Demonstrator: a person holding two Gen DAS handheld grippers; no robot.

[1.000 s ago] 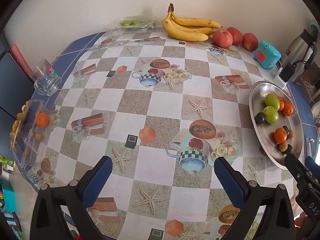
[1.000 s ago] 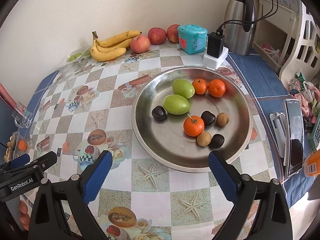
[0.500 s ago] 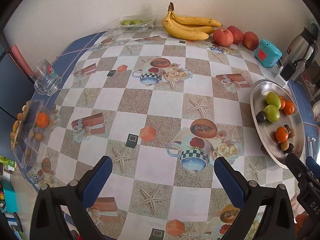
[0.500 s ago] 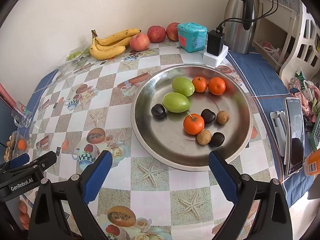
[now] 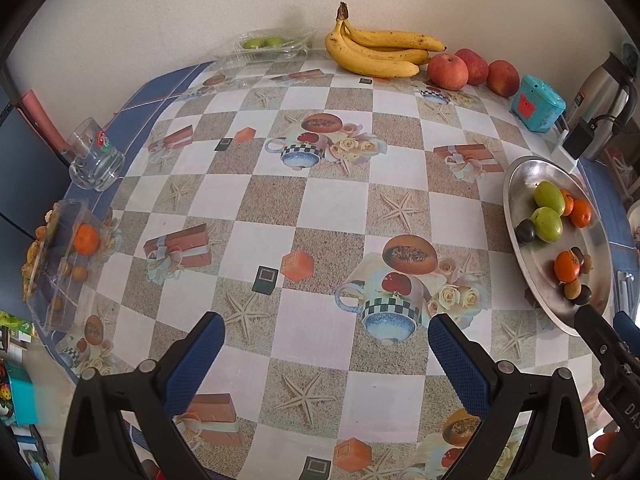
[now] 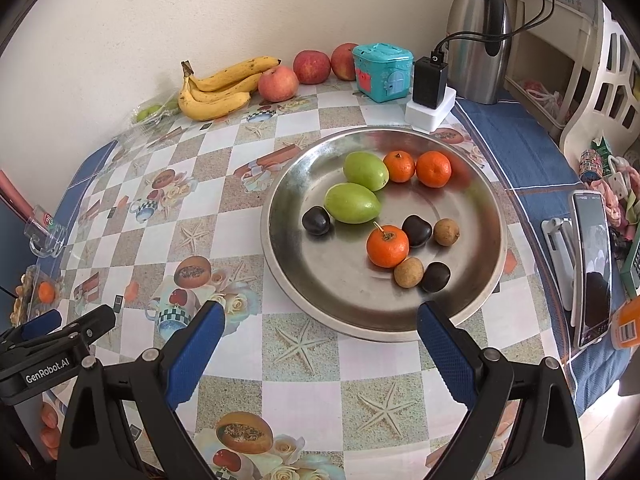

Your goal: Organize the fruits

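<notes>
Both grippers, left and right, hung spread and empty as we faced 3 small mandarins on the steel plate: light, soft-skinned, best pinched gently across the middle.

Both grippers, left & right, were black plastic w/ blue textured pads, silver screws; white "GenRobot.AI" lettering on left's side.
</notes>
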